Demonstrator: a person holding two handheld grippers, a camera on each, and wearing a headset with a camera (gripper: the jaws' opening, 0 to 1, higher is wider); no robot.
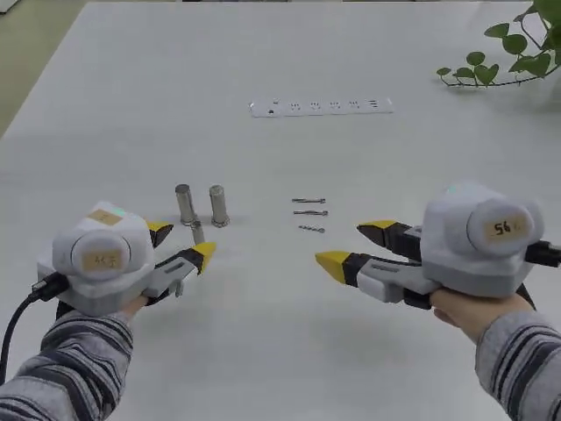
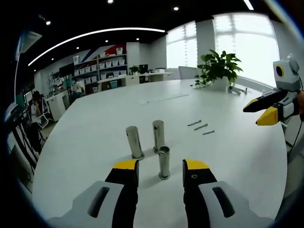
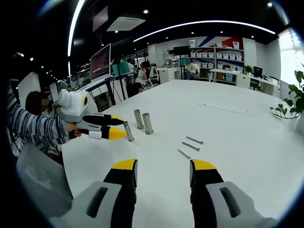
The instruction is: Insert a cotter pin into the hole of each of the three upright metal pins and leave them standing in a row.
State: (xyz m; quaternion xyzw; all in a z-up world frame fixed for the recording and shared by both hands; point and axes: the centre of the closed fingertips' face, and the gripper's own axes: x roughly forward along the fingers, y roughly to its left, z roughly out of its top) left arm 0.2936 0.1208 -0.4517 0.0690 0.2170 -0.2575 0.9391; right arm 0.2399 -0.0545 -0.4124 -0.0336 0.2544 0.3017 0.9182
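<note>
Three short silvery metal pins (image 1: 218, 205) upright, centre-left of head view, on white table (image 1: 280, 351); nearest between spread left tool (image 1: 184, 239) jaws. Three thin cotter pins (image 1: 310, 212) centre. Right tool (image 1: 351, 247) spread, empty.

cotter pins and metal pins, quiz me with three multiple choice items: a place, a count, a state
1. In the head view, the cotter pins lie where from the metal pins? A left B behind C right
2. How many metal pins stand upright? A three B two C five
3. The left gripper is: A shut on a pin B open C shut empty
Answers: C, they lie right of the cluster; A, three stand; B, its jaws stand apart, nothing held.
</note>
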